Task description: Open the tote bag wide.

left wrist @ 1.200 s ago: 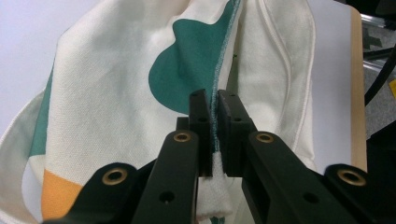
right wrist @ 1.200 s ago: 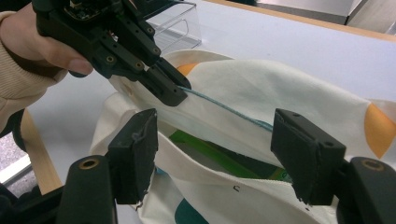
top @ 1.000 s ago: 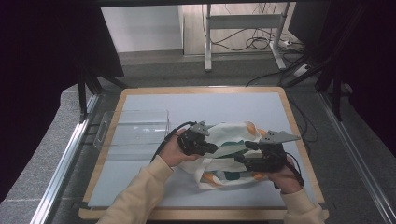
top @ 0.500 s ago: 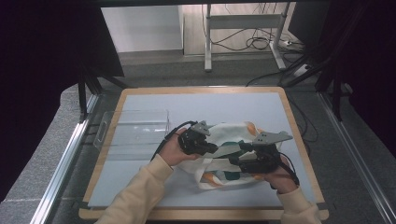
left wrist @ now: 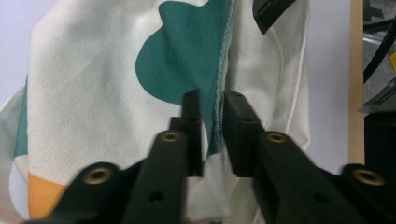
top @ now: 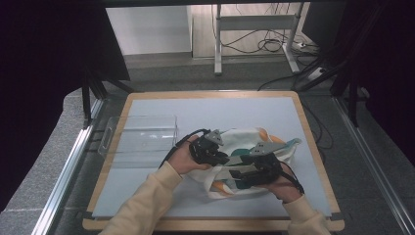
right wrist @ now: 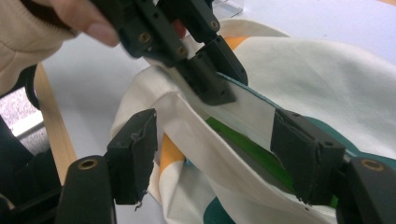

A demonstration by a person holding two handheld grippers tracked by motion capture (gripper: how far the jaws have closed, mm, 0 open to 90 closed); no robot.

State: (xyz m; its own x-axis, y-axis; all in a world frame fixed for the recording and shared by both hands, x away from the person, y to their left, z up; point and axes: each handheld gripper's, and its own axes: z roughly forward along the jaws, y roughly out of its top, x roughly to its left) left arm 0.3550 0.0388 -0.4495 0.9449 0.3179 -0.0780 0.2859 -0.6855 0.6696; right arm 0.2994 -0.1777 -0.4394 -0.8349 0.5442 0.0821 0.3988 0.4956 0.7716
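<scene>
Jaws first: your left gripper [left wrist: 210, 135] is pinched on the teal-stitched edge of the cloth bag [top: 254, 156], while your right gripper [right wrist: 215, 158] is spread wide with the bag's cream rim running between its jaws, not clamped yet. Bag sits right-of-centre on the blue mat [top: 205, 112], crumpled, long axis running roughly left to right across the table, clear plastic tray [top: 142, 134] just off to its left. Your right hand's the closer one to that free rim, so my guess is it closes next. Bag itself is cream canvas with teal, orange and green blobs, and a stitched hem
</scene>
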